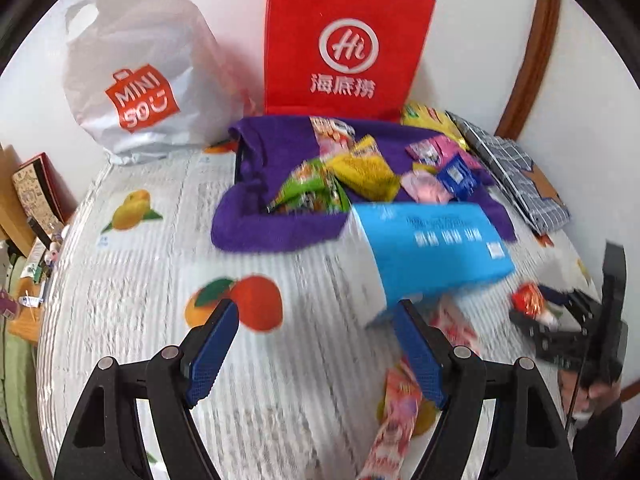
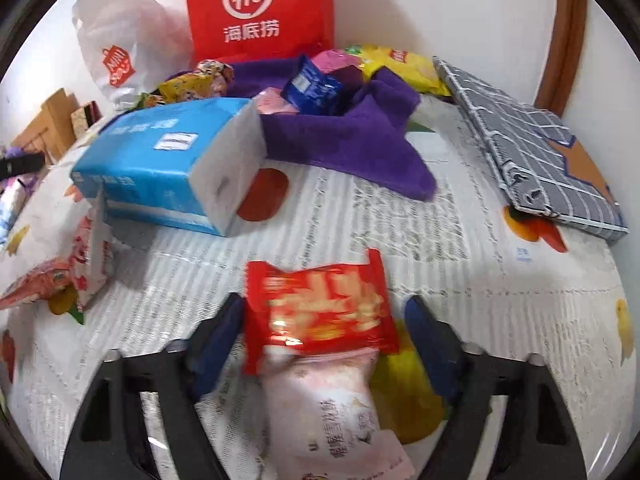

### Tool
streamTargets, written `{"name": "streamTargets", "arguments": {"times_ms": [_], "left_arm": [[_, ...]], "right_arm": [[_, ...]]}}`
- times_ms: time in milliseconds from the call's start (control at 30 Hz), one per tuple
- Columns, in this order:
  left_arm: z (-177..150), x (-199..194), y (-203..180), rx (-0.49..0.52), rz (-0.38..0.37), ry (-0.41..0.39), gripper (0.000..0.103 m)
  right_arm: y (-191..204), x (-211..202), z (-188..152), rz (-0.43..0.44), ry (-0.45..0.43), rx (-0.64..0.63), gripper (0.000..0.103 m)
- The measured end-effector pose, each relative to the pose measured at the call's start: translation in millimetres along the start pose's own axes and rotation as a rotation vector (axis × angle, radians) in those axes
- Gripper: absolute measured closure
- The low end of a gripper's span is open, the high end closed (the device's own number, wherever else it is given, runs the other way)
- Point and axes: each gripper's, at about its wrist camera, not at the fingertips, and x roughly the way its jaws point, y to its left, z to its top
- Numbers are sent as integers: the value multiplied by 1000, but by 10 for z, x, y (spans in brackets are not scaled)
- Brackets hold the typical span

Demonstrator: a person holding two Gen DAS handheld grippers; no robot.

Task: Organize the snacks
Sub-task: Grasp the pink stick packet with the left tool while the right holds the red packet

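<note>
Two packets sit between your right hand-held gripper's [image 2: 324, 320] open jaws; centre on the red packet [image 2: 320, 312] before closing.

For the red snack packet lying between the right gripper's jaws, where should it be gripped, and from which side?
Grip the red snack packet across its puffed middle, coming down from above with the right gripper. It lies flat on the fruit-print tablecloth, its crimped ends pointing toward and away from the camera, so its long side edges face the blue pads. Its near end overlaps a pale pink packet, so stay off that end.
</note>
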Motion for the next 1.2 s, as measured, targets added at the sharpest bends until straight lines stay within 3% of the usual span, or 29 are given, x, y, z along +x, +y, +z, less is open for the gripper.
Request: {"name": "streamTargets", "arguments": {"times_ms": [67,133,433,533,600,633,667,833,1067,1200], "left_arm": [[-65,8,-32,18,-17,23,25],[-137,19,-115,56,-23,35,25],[-585,228,-431,187,-20,148,26],[-727,307,-481,199,-13,155,46],[-781,248,-511,221,-28,126,66],[-789,215,-520,229,-35,126,82],[-788,194,-520,228,-28,129,84],[-776,94,-363,178,0,114,85],[-693,-40,-127,44,-85,125,85],[-631,-185,-69,28,-84,92,85]], "right_arm": [[29,-19,12,-5,-7,-6,48],[65,-37,23,-11,-4,-19,51],[41,-318,19,-11,-85,57,53],[58,-363,25,-9,-96,67,53],[72,-381,27,-10,-97,71,53],[79,-386,25,-13,-92,73,53],[82,-385,25,-13,-85,76,53],[93,-475,5,11,-109,111,53],[189,-654,61,-5,-156,115,53],[220,-789,122,0,-188,134,53]]}}
